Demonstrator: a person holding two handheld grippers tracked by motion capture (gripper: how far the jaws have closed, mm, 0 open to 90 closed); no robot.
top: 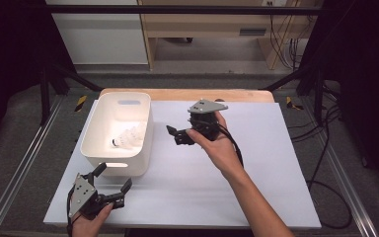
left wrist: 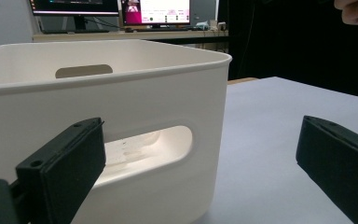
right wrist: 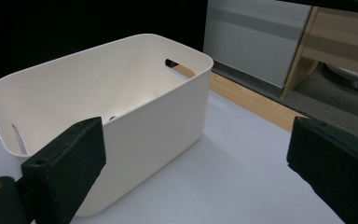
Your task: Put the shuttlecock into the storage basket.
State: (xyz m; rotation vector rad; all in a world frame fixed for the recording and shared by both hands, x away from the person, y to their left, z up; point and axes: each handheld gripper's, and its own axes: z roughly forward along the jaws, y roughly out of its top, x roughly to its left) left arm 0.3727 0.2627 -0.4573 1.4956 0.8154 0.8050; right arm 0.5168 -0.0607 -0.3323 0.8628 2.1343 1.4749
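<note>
High view put your left gripper (top: 112, 179) nearest you, jaws spread and empty, just short of the white bin (top: 96, 132) and its near handle slot; beyond it the shuttlecock (top: 128, 138) lay inside the bin, toward its right wall; farther off, your right gripper (top: 173, 135) hovered open and empty beside the bin's right rim; you did best, I'd judge, to lift that one over the rim and descend on the shuttlecock's cork end, keeping the left clear.
</note>
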